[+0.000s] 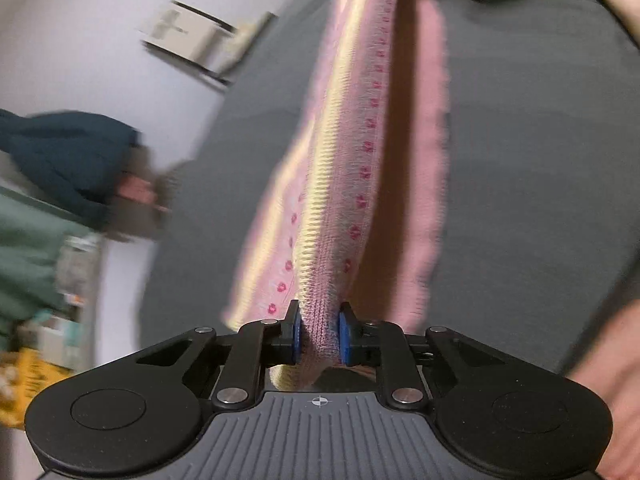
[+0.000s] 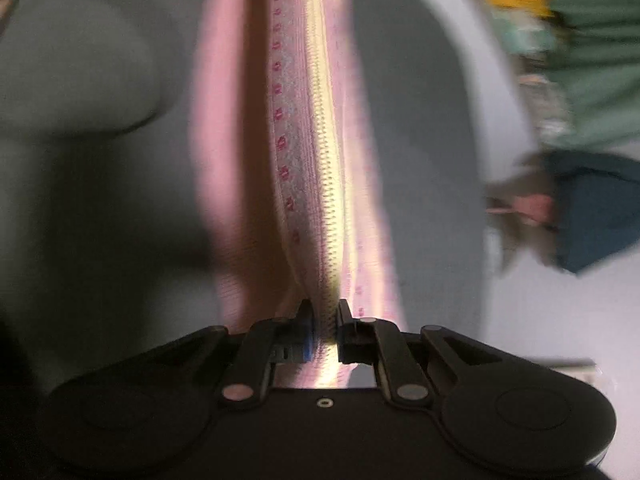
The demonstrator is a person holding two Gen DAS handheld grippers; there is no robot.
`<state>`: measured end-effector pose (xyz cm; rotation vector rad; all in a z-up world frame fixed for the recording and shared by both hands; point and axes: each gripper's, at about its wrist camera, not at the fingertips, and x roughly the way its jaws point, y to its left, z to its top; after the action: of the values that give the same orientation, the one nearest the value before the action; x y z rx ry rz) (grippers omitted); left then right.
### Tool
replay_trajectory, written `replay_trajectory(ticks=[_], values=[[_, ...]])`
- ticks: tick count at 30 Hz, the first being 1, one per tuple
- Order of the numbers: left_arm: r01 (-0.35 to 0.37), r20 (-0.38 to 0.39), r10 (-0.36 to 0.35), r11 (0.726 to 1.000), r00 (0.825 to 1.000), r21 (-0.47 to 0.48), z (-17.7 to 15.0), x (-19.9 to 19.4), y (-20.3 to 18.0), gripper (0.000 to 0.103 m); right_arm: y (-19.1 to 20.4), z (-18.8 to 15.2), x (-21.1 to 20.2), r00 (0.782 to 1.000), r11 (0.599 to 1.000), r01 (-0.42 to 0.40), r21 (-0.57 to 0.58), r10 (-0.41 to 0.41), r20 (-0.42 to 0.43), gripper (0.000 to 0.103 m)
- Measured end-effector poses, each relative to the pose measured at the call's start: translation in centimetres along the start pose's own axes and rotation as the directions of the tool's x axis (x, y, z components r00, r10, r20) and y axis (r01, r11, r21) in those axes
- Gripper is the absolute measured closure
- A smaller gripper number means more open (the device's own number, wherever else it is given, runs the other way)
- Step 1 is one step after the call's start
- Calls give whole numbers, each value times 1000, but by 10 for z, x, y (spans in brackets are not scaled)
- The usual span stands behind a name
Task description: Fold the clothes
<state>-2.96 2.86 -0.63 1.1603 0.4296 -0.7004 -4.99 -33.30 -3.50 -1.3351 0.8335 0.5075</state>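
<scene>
The left gripper (image 1: 319, 330) and right gripper (image 2: 325, 330) each pinch the pink knitted garment (image 1: 360, 140), stretched taut above the grey surface (image 1: 520, 160), not yet laid folded.

Left wrist view: I look forward from just behind the left tool (image 1: 319, 338), along its two fingers, down a stretched pink garment (image 1: 360, 140) toward a grey surface (image 1: 520, 160).
Left wrist nearness: very close; the cloth starts right at the lens, and everything beyond is blurred.
Right wrist view: I look out from behind the right tool (image 2: 325, 330), along the same garment (image 2: 304, 140) from its other end.
Right wrist nearness: equally close, darker and also blurred.
Facing: the two cameras seem to point roughly toward each other.
Shared: the garment, the grey surface (image 2: 420, 120), and dark blue cloth (image 1: 68, 156) (image 2: 596, 208) at the frame edge.
</scene>
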Motion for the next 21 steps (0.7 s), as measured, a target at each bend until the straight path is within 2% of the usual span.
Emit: replay_trajectory(ticks=[1, 3, 4, 5, 7, 9, 10, 11, 12, 14, 15, 16, 17, 18, 19, 20, 21], values=[[25, -3, -25, 999, 1000, -28, -1, 0, 0, 84, 5, 1, 6, 1000, 1000, -19, -23, 19, -11, 91], [73, -7, -74, 994, 997, -84, -4, 1, 0, 84, 8, 4, 12, 999, 999, -43, -26, 43, -11, 81], [97, -8, -99, 989, 995, -112, -5, 1, -1, 83, 6, 4, 12, 998, 998, -63, -12, 63, -3, 66], [121, -8, -124, 983, 992, -140, -6, 1, -1, 76, 3, 3, 12, 996, 996, -88, 9, 88, 10, 57], [168, -7, -173, 966, 985, -195, -9, 2, -1, 75, -13, -3, 7, 989, 987, -139, 82, 134, 63, 57], [226, 64, -217, 917, 974, -328, -17, -7, 15, 75, -35, -14, -4, 974, 959, -199, 201, 170, 150, 57], [257, 107, -234, 882, 966, -396, -21, -12, 24, 75, -50, -21, -9, 960, 926, -237, 295, 177, 216, 56], [286, 157, -240, 842, 958, -457, -25, -16, 35, 74, -65, -28, -13, 943, 872, -278, 404, 168, 288, 53], [308, 209, -231, 797, 950, -520, -27, -18, 44, 74, -80, -35, -15, 923, 799, -321, 509, 144, 357, 49], [346, 294, -200, 705, 935, -619, -25, -12, 61, 74, -104, -48, -7, 888, 573, -405, 713, 61, 456, 32], [361, 326, -182, 662, 928, -657, -23, -6, 65, 74, -112, -53, 1, 881, 449, -432, 782, 23, 473, 28], [374, 353, -162, 621, 921, -689, -21, -1, 68, 74, -119, -57, 13, 880, 316, -449, 836, -5, 474, 28], [387, 379, -141, 578, 915, -719, -18, 5, 71, 71, -123, -60, 26, 883, 208, -455, 866, -15, 468, 30], [378, 375, -122, 547, 919, -747, -13, 14, 71, 66, -126, -61, 39, 890, 126, -451, 884, -17, 456, 32], [361, 360, -106, 522, 927, -773, -8, 24, 69, 49, -126, -61, 49, 899, 74, -435, 897, -24, 438, 37], [327, 327, -92, 507, 941, -798, -2, 37, 68, 32, -123, -60, 55, 908, 55, -415, 908, -37, 418, 37], [285, 283, -82, 503, 956, -816, 3, 48, 63, 30, -119, -58, 59, 918, 55, -389, 919, -54, 392, 37]])
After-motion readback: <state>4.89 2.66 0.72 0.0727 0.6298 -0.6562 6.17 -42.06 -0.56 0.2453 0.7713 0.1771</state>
